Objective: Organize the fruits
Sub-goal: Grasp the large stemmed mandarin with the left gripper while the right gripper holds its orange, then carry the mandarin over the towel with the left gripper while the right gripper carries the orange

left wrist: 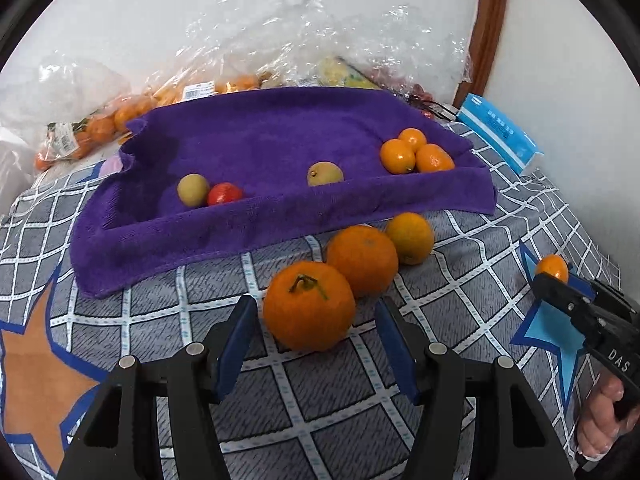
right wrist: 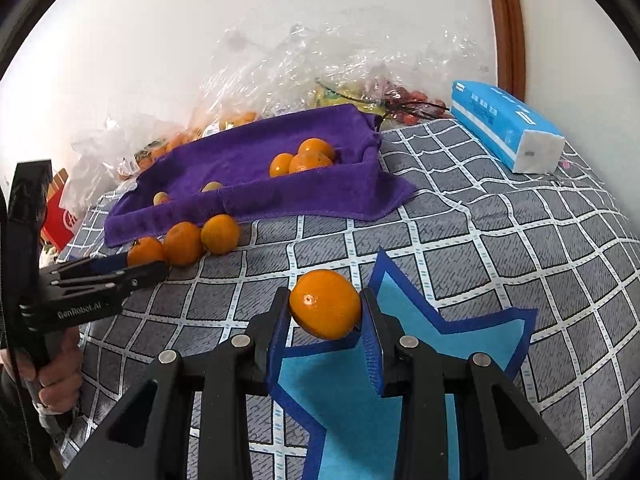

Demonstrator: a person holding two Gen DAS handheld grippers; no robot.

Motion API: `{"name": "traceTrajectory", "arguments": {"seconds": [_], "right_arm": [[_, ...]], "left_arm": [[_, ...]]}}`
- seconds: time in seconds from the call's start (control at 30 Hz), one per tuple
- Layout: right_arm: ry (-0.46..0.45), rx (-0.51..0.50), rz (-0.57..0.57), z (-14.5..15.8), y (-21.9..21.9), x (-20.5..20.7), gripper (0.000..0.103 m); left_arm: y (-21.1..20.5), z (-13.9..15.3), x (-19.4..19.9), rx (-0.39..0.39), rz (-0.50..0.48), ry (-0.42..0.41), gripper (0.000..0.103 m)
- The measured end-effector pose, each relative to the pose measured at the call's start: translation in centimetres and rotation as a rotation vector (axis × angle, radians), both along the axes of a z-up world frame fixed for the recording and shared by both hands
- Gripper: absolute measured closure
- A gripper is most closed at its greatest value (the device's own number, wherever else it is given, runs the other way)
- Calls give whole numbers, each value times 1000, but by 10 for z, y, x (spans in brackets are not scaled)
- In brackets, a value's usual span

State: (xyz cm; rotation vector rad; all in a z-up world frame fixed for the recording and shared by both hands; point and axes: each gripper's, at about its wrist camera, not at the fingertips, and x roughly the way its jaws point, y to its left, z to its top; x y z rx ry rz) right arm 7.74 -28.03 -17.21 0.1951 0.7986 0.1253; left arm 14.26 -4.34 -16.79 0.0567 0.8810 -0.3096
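A purple towel (left wrist: 260, 140) lines a tray that holds three small oranges (left wrist: 416, 154), two green-yellow fruits (left wrist: 193, 189) and a red one (left wrist: 224, 193). Three mandarins lie in front of it on the checked bedspread; the nearest, with a stem (left wrist: 309, 305), sits just ahead of and between the fingers of my open left gripper (left wrist: 316, 312). My right gripper (right wrist: 325, 308) is shut on a small orange (right wrist: 325, 305) above the blue star. That gripper also shows in the left wrist view (left wrist: 560, 284). The towel (right wrist: 248, 168) and my left gripper (right wrist: 148, 268) show in the right wrist view.
Clear plastic bags of fruit (left wrist: 280, 40) lie behind the tray against the white wall. A blue tissue pack (right wrist: 508, 128) lies at the far right. A red box (right wrist: 60, 216) sits at the left. The bedspread (right wrist: 520, 240) is open at the right.
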Motion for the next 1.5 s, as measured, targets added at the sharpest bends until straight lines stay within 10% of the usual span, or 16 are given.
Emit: {"name": "traceTrajectory", "arguments": {"seconds": [0.13, 0.57, 1.03, 1.5], "right_arm": [[4, 2, -5, 0, 0, 0, 69], [8, -6, -13, -1, 1, 2, 69], [1, -39, -8, 6, 9, 0, 69], [-151, -45, 63, 89, 36, 63, 69]], "left_arm": [[2, -2, 1, -11, 5, -4, 61], [40, 8, -8, -264, 47, -52, 61], [51, 25, -18, -245, 79, -129, 61], [99, 80, 11, -187, 183, -104, 61]]}}
